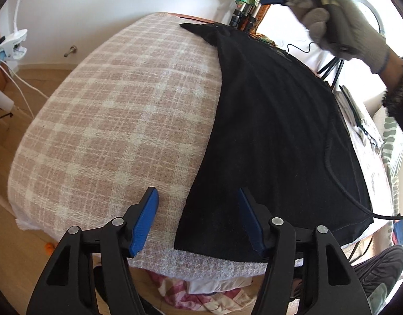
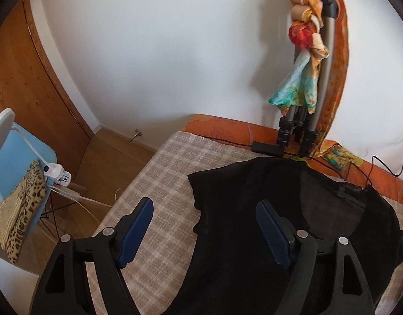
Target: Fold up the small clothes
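black top [image 1: 275, 141] lies spread flat on the plaid blanket [image 1: 117, 120] over the bed, both the left hand-held gripper [image 1: 198, 220] and right hand-held gripper [image 2: 204, 231] hover above it, jaws spread wide, holding nothing

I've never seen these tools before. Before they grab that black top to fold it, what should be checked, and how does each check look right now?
1. Black sheer short-sleeved top lies spread flat on the pink-and-cream plaid blanket: ok.
2. Left hand-held gripper open and empty, over the top's near hem: ok.
3. Right hand-held gripper open and empty, over the top's sleeve side: ok.
4. Thin black cable free of the garment: not ok, it lies across the fabric.
5. Bare blanket beside the top to fold onto: ok.
6. Top's far edge free of the grey tripod legs: cannot tell.
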Demonstrator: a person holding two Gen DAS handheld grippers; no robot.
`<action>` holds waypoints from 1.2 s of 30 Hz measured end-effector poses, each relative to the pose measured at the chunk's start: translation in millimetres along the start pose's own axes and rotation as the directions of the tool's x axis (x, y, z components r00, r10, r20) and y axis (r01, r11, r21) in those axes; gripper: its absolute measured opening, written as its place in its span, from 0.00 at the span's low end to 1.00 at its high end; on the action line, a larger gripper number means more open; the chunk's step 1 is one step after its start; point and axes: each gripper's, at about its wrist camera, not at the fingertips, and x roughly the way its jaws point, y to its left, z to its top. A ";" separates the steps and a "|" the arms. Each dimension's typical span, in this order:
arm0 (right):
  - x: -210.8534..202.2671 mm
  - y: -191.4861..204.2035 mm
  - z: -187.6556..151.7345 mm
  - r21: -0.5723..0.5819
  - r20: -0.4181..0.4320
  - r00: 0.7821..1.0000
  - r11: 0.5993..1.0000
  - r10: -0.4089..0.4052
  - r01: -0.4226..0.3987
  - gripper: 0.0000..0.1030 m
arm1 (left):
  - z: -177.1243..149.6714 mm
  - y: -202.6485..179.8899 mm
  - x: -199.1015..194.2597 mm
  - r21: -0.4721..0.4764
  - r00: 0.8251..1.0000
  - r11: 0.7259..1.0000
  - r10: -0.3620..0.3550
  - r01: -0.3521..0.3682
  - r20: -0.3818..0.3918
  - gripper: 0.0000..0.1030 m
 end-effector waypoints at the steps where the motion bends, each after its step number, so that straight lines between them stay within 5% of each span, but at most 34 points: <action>1: 12.0 1.4 2.7 -0.008 -0.012 1.000 1.000 -0.006 0.005 0.80 | 2.2 -1.4 1.5 0.002 1.000 1.000 -0.005 0.005 0.000 0.49; 10: 106.5 18.7 16.0 -0.019 -0.110 0.993 0.999 0.037 -0.039 0.68 | 12.3 -2.6 11.7 -0.056 0.988 0.988 -0.148 0.146 -0.037 0.09; 15: 141.3 25.6 20.7 -0.010 -0.141 0.987 0.997 0.072 -0.074 0.61 | 12.6 2.9 14.1 -0.115 0.977 0.973 -0.207 0.200 -0.049 0.07; 21: 173.4 31.2 18.9 -0.065 -0.198 0.980 0.998 0.001 -0.014 0.51 | 11.9 5.7 12.9 -0.137 0.975 0.968 -0.219 0.211 -0.046 0.06; 27: 178.3 28.2 14.9 -0.156 -0.206 0.976 0.987 -0.073 0.041 0.02 | 11.4 2.7 10.0 -0.115 0.975 0.970 -0.220 0.215 -0.037 0.04; 36: 128.5 -15.6 31.6 -0.060 -0.102 0.994 0.998 -0.032 0.026 0.00 | 13.1 -9.1 -3.5 -0.069 0.969 0.966 -0.249 0.248 -0.004 0.04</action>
